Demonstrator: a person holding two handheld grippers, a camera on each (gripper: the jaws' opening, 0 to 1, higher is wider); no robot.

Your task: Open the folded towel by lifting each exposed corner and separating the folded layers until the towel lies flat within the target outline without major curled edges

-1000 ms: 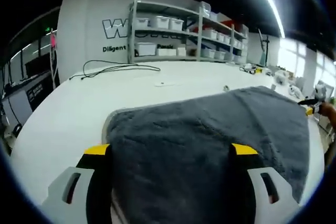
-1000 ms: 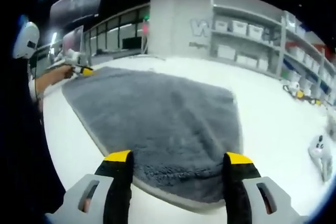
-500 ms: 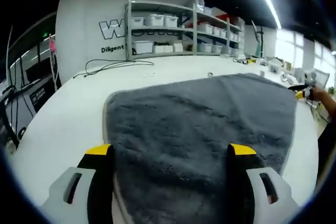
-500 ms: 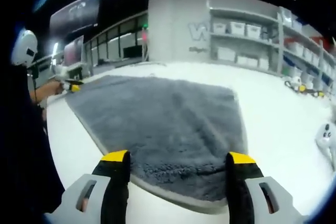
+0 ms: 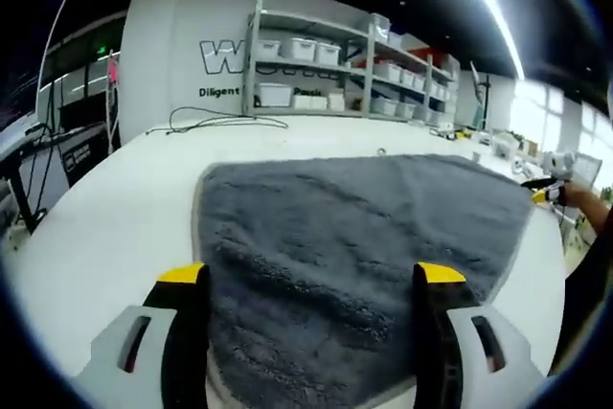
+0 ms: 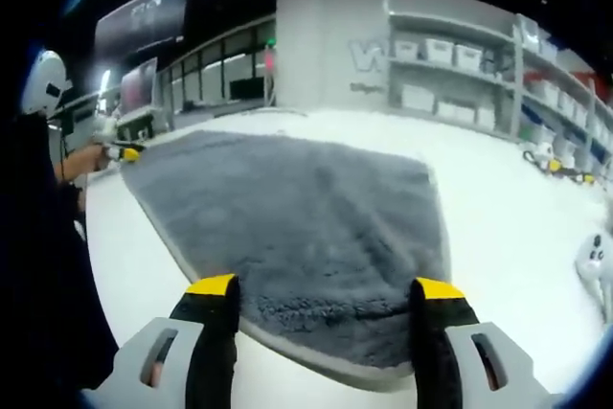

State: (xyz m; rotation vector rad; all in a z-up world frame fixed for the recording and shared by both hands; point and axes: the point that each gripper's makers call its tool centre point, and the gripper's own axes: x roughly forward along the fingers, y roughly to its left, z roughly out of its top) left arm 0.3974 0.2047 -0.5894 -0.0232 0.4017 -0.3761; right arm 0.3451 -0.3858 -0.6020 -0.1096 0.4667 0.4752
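Grey towel [image 5: 354, 246] spread flat on white table [image 5: 105, 227]; left gripper [image 5: 305, 280] and right gripper [image 6: 326, 292] jaws wide, holding nothing.

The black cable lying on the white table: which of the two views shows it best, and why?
The left gripper view. There the black cable loops on the white table beyond the grey towel, before the shelves. In the right gripper view I cannot make out that cable behind the towel.

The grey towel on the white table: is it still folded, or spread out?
Spread out. The grey towel lies as one flat layer on the white table, its pale edge visible along its sides and no folded-over layers showing.
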